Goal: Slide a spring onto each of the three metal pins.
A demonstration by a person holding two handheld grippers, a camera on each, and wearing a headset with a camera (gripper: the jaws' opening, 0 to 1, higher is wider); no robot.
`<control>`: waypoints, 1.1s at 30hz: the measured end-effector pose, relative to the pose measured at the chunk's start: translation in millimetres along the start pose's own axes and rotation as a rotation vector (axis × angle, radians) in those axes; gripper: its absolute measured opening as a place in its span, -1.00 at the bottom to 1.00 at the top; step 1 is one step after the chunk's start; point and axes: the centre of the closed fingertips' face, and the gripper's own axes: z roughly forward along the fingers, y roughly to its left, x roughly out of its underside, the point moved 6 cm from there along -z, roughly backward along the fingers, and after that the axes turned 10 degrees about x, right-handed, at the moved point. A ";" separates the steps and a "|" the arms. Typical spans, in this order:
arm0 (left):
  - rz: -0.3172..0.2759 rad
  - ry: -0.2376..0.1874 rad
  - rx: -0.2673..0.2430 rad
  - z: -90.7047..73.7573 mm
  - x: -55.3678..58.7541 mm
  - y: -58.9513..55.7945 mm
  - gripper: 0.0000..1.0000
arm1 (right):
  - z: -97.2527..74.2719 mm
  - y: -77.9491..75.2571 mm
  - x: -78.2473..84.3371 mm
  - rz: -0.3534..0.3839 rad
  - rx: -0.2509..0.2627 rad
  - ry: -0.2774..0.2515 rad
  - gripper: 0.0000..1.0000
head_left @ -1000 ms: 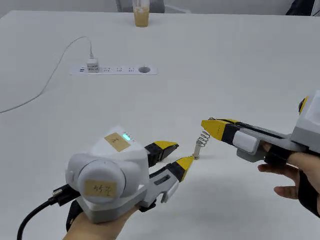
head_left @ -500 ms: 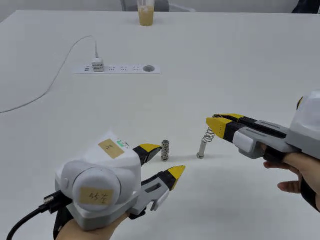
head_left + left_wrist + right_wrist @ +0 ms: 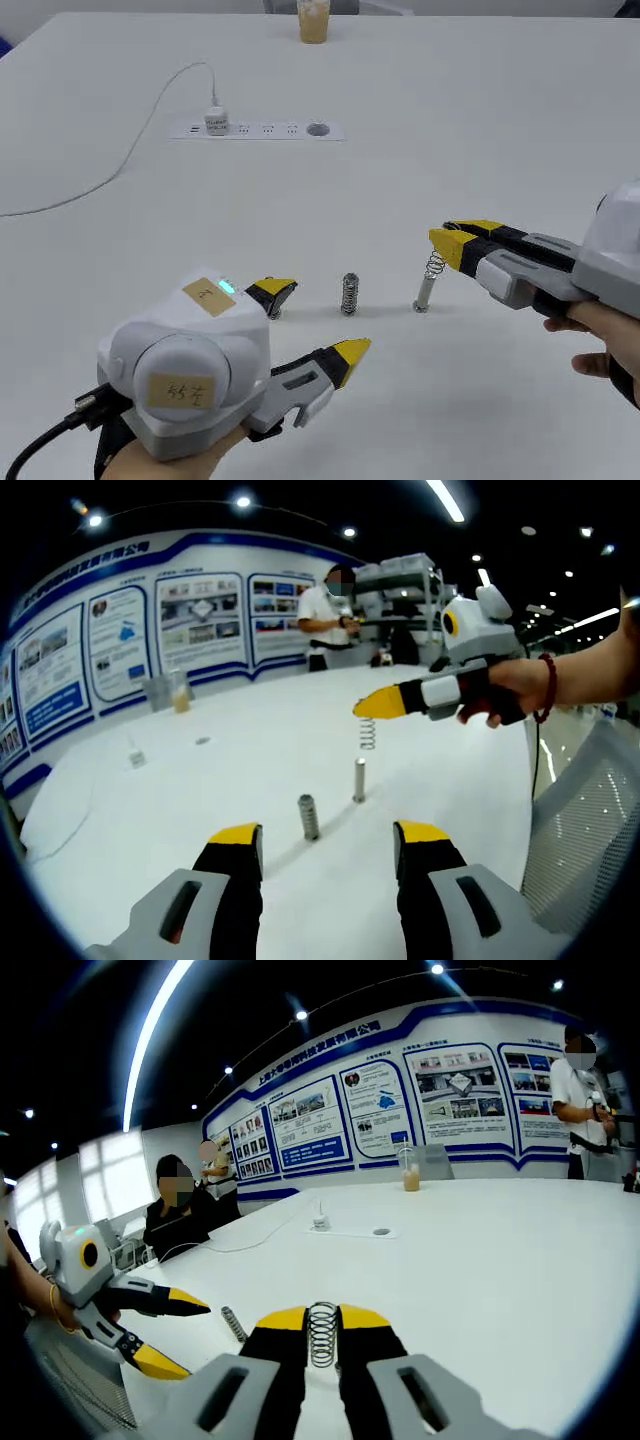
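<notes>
Nearest, the left claw (image 3: 312, 320) is held spread, nothing between its jaws. Just ahead of its tips a sprung pin (image 3: 349, 293) is stood upright. Farther on, a bare pin (image 3: 423, 295) is placed just below the right claw (image 3: 452, 243), which is pinched on a spring (image 3: 435, 265), hung tilted just above the pin's top. If lowered at that tilt, the coil could be caught on the rim and the pin knocked over.
</notes>
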 end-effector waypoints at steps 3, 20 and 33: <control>-0.009 0.001 -0.002 -1.9 0.6 1.9 0.15 | 3.2 -2.5 1.4 -0.011 0.006 0.000 -0.76; -0.077 -0.003 -0.031 -12.3 10.1 9.3 0.55 | 12.0 -7.4 17.8 -0.051 0.046 0.019 -0.76; -0.100 0.012 -0.057 -16.6 15.7 15.6 0.67 | 13.7 -4.6 29.4 -0.075 0.059 0.036 -0.76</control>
